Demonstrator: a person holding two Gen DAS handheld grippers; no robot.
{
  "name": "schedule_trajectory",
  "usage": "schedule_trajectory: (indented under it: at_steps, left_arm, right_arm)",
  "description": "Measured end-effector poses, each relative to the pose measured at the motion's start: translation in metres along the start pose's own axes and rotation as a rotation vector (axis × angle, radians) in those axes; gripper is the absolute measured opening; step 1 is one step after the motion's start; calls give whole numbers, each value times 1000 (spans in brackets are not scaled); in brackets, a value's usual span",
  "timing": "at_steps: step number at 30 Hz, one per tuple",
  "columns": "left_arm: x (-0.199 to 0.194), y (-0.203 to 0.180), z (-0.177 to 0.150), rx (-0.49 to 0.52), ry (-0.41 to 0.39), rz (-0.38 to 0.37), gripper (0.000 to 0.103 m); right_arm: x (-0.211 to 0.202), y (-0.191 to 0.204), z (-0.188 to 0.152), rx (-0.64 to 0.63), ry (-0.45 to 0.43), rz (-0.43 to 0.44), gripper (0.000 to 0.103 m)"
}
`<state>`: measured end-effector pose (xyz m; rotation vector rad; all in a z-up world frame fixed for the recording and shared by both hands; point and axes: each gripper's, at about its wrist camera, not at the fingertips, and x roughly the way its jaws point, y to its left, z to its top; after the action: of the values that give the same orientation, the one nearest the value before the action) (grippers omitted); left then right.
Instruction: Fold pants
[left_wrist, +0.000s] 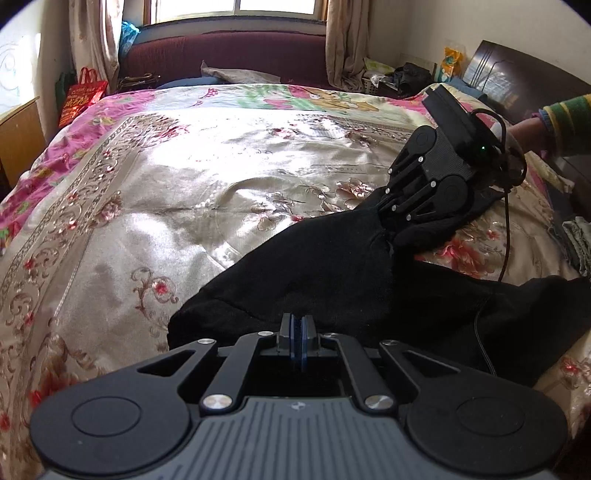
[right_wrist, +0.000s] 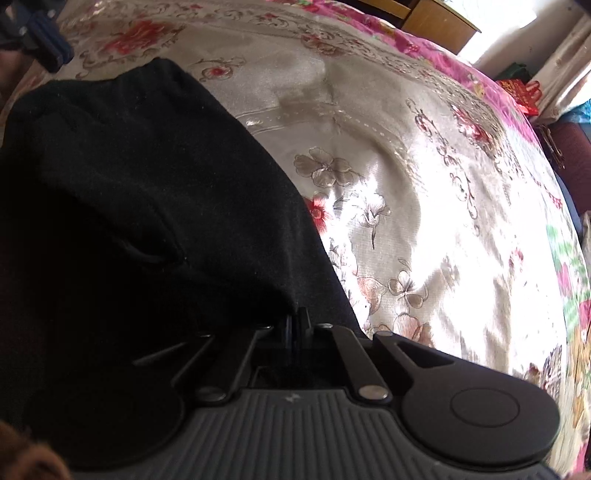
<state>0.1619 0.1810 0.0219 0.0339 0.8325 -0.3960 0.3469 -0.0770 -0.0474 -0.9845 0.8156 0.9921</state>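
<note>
**A:** Pants (left_wrist: 332, 266) are lying bunched on the floral bedspread (left_wrist: 184, 177), filling the lower right of the left wrist view, one dark stretch running up toward the right edge. Are you counting any fold as done?

**B:** Not a tidy one. The cloth is humped and creased, with no flat rectangle showing, so I'm judging the folding as barely under way; smoothing and the real folds are all remaining.

**A:** What is the left gripper (left_wrist: 297, 332) doing?

**B:** It's sitting at the bottom centre, pointing down at the near edge of the fabric. Its blue pads are pressed together; whether any cloth is caught between them I cannot tell.

**A:** And the right gripper (left_wrist: 388, 236)?

**B:** It's angling steeply down at centre right, tips buried in the black cloth, with a hand (left_wrist: 524, 133) in a striped sleeve (left_wrist: 565, 114) behind it. In its own view, the right gripper (right_wrist: 295, 325) is pinching the pants (right_wrist: 147, 184) at their edge, fabric rising into a peak at the closed tips.
</note>
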Motion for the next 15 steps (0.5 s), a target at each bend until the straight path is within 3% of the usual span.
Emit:
schedule_trajectory:
  at_steps: [3,4,6,10,15]
  left_arm:
    - [-5,-16,-17,-61,1,-2,41]
    - [-1,-27,-26,-70,5,18,48]
    - [9,-50,-43,-46,0,124,49]
    - [37,-104,-60,175,-73,386,52]
    - [63,-137,-69,433,-85,444,52]
  right_arm:
    - [-6,-1,-1,27,-3,2,2]
    - [-7,-2,-1,31,-6,2,2]
    - [-7,-2,-2,37,-9,3,2]
    - [-4,0,-3,23,-8,5,2]
    - [-4,0,-6,35,-13,2,2]
